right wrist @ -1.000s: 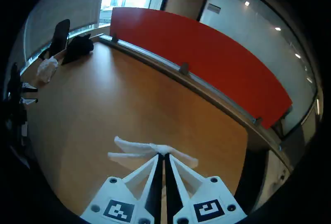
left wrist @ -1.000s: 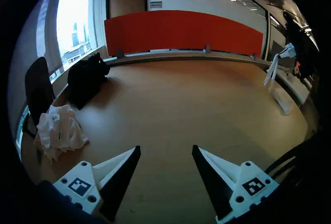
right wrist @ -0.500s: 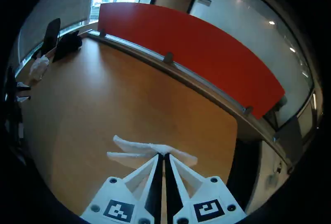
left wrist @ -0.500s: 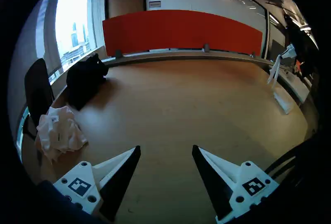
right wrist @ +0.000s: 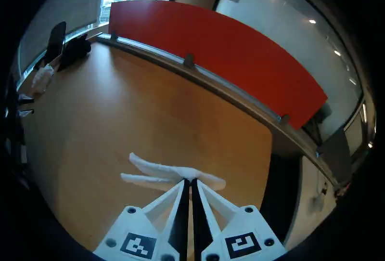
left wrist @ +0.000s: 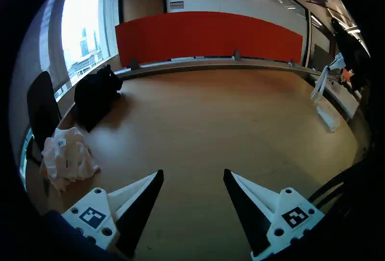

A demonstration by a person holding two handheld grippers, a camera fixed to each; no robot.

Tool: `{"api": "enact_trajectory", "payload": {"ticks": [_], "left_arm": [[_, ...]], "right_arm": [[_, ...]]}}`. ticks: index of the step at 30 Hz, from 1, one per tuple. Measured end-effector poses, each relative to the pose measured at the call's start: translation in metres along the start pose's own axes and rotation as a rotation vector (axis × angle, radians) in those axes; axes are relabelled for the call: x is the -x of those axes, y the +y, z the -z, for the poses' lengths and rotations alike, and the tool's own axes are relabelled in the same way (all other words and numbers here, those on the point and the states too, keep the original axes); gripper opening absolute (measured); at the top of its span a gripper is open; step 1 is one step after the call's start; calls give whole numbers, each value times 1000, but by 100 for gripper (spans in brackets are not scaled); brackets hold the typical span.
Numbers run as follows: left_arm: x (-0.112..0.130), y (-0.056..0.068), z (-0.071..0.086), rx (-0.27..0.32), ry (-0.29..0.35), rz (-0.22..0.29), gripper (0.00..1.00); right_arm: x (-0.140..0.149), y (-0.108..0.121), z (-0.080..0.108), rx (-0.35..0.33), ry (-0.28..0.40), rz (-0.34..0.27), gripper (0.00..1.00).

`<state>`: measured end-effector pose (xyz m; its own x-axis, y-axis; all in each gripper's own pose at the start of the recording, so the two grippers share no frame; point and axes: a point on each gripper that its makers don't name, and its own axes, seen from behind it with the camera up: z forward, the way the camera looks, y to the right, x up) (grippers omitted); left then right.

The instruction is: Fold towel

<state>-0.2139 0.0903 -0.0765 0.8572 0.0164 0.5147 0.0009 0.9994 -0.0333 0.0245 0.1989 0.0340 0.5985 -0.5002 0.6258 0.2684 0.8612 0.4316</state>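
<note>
The broad, light-brown wooden table (left wrist: 207,116) takes up most of both views, its top bare in the middle, which leaves a clear place to lay a cloth flat. Along its far edge stands a long red partition panel (left wrist: 211,34). A black soft bag (left wrist: 96,95) sits near the window end, and just beside it, closer to the left gripper's camera, lies a crumpled heap of white cloth (left wrist: 67,157), probably pushed aside as stock waiting its turn.

The thin white towel (right wrist: 168,172) is off the table. It is bunched at one spot and held in the air above the wood near the table's right end, its loose folds fanning out to either side of the grip. The right gripper (right wrist: 191,181) has its fingers pressed together on that bunch, a hold that suits lifting and carrying. Folding seems not yet begun.

The left gripper (left wrist: 192,172) hovers low over the table with its fingers spread wide and nothing between them, likely ready to take a second corner.

Compared with a second ago, the right gripper's view has swung, so the partition and far edge sit differently, while the pinch is unchanged. In the left gripper view the bag and heap have drifted slightly leftward, and the spread of its fingers is the same.
</note>
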Motion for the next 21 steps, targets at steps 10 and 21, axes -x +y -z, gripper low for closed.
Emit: {"api": "enact_trajectory", "payload": {"ticks": [10, 21], "left_arm": [[-2, 2, -1, 5, -1, -5, 92], [0, 3, 0, 11, -6, -14, 92]], "right_arm": [[43, 7, 12, 20, -49, -31, 3], [101, 4, 24, 33, -120, -76, 3]]}}
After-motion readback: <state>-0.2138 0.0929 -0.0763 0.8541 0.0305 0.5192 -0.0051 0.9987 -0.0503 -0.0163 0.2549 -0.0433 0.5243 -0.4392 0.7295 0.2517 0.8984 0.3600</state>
